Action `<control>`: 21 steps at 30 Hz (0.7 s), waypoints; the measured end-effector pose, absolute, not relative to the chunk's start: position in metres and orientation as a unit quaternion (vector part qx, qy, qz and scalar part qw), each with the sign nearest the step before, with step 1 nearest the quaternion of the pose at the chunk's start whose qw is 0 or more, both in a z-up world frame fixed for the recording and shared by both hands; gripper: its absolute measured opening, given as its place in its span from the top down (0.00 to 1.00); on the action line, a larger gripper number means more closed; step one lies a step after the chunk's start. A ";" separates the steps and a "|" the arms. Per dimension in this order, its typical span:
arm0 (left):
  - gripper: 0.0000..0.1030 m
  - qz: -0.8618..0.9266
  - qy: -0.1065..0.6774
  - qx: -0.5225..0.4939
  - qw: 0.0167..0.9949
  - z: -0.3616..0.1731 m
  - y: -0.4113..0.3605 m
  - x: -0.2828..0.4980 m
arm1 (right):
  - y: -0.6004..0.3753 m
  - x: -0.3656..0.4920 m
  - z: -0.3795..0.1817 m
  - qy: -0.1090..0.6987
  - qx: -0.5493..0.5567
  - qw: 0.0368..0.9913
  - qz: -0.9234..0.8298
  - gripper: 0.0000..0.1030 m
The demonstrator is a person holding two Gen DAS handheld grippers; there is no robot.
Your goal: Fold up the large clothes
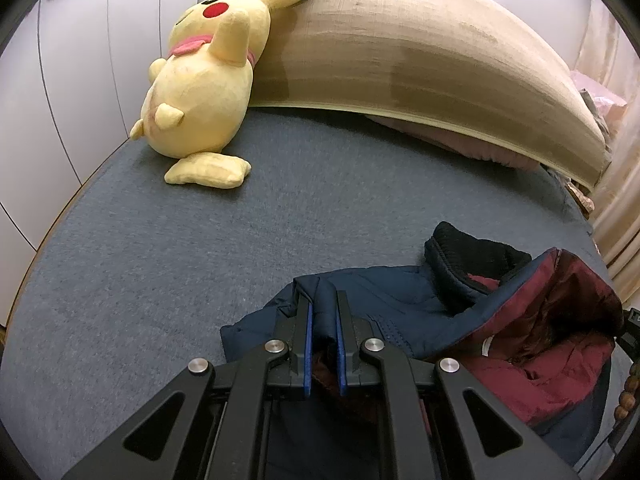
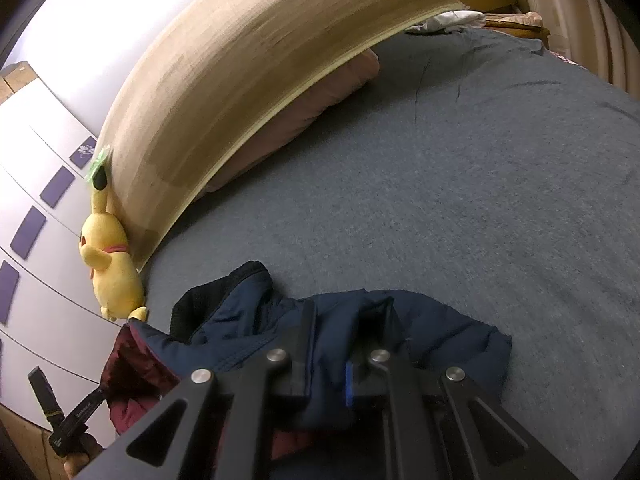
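A navy padded jacket [image 1: 404,304] with a dark red lining [image 1: 540,360] and a black knit collar [image 1: 476,248] lies bunched on the grey-blue bed [image 1: 160,260]. My left gripper [image 1: 323,300] is shut on a fold of the navy fabric. In the right wrist view the same jacket [image 2: 248,320] lies in front, and my right gripper [image 2: 347,316] is shut on another fold of it; fabric drapes over its fingers. The left gripper also shows at the lower left of the right wrist view [image 2: 60,412].
A yellow Pikachu plush [image 1: 200,84] leans on the tan headboard [image 1: 420,52] at the back left. A pink pillow [image 2: 320,100] lies under the headboard. White wardrobe doors [image 1: 80,80] stand on the left. Curtains [image 2: 592,32] hang on the right.
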State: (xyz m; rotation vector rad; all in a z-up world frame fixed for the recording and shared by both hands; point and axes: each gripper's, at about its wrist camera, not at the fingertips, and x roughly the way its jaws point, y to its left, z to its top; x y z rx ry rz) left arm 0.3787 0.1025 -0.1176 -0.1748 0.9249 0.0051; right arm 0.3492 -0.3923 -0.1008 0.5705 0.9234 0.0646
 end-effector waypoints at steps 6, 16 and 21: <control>0.91 0.004 0.454 -0.079 0.888 -0.126 0.100 0.385 | -0.394 0.356 -0.113 0.454 0.273 0.848 0.024 0.89; 0.91 0.007 0.470 -0.071 0.880 -0.141 0.099 0.392 | -0.397 0.365 -0.133 0.475 0.280 0.834 0.017 0.89; 0.91 0.009 0.476 -0.070 0.876 -0.147 0.100 0.395 | -0.397 0.370 -0.135 0.480 0.281 0.831 0.018 0.89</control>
